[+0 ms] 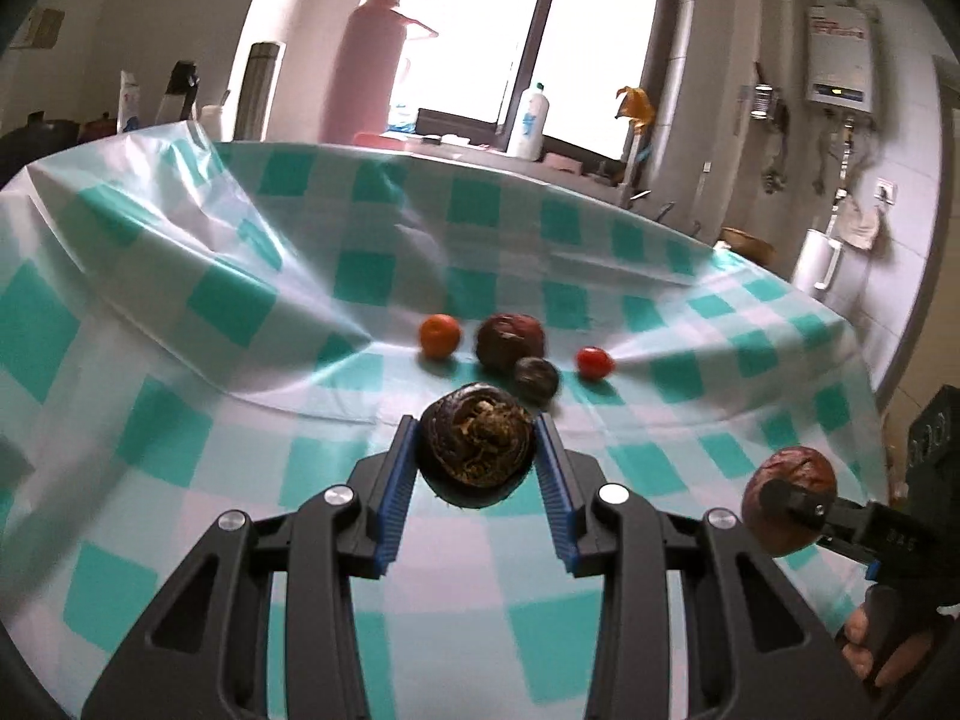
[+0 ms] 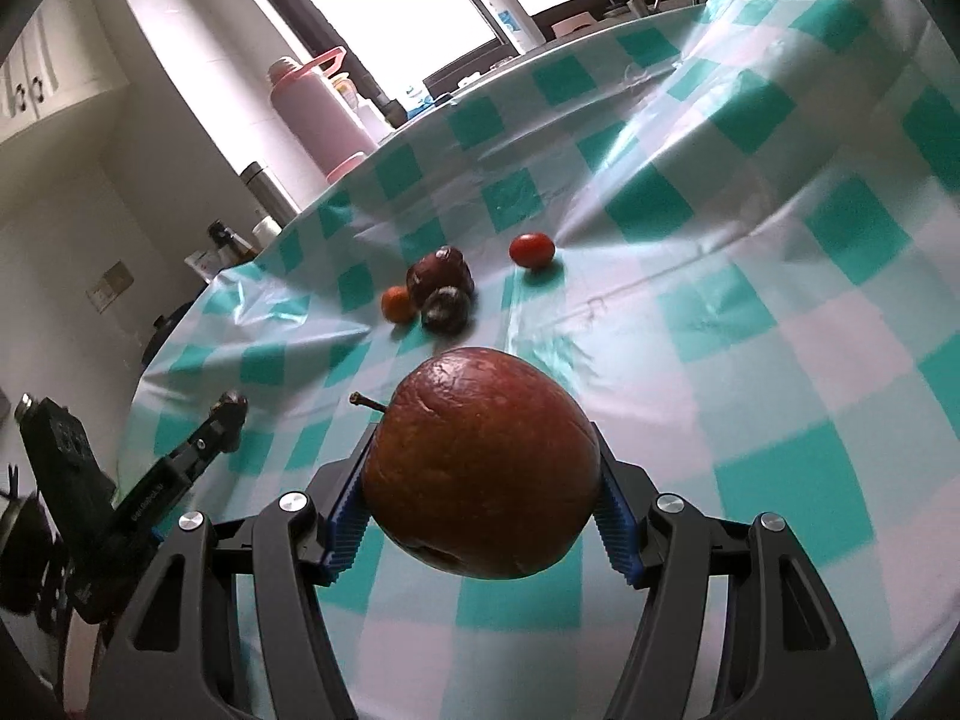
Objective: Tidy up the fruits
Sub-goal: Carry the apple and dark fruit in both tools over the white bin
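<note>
My left gripper (image 1: 477,450) is shut on a dark brown round fruit (image 1: 477,444) with a dried rough top, held above the checked tablecloth. My right gripper (image 2: 480,468) is shut on a wrinkled red apple (image 2: 480,462) with its stem pointing left; the apple also shows at the right of the left wrist view (image 1: 789,495). Farther on the cloth lie an orange tangerine (image 1: 440,335), a wrinkled dark red fruit (image 1: 510,339), a small dark fruit (image 1: 536,378) and a red cherry tomato (image 1: 594,362). The same group shows in the right wrist view, with the tomato (image 2: 531,249) apart at the right.
The green-and-white checked plastic cloth (image 1: 240,300) is creased and rises in folds behind the fruits. A pink flask (image 1: 372,66), a steel flask (image 1: 259,90) and a white bottle (image 1: 528,120) stand beyond the table by the window. A water heater (image 1: 840,54) hangs on the right wall.
</note>
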`<state>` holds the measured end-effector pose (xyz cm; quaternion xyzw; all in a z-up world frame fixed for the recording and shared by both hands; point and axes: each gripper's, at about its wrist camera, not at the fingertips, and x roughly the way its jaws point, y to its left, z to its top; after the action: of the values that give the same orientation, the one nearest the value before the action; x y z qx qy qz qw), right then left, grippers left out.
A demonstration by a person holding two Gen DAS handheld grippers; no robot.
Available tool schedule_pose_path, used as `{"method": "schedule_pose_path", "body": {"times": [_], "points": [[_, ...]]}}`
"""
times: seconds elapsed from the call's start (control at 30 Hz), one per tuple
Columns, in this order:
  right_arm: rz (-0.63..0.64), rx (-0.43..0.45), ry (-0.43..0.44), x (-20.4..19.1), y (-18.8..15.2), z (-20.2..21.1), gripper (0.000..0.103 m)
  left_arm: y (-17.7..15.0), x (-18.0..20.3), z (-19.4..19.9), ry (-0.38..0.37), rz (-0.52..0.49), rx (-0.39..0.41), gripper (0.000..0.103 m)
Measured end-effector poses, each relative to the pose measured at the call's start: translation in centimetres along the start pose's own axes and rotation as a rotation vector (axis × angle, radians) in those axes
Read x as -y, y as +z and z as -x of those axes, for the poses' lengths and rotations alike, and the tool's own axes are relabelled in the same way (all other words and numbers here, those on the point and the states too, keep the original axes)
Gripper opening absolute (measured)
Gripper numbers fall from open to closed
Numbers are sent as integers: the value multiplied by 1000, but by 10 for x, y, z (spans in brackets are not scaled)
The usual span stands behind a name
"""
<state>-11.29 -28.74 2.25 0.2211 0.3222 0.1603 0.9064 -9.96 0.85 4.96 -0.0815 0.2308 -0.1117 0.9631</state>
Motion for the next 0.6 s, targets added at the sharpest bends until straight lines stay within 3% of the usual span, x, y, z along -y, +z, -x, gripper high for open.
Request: {"method": "schedule_pose_path", "body": {"times": [0.3,0.6], "points": [[-8,34,4,18,-22,52,63,-12,60,21,-89,-120,-14,39],[2,112,-44,45,-43,139,63,-27,152,47,-278,-286,-83,39]]}}
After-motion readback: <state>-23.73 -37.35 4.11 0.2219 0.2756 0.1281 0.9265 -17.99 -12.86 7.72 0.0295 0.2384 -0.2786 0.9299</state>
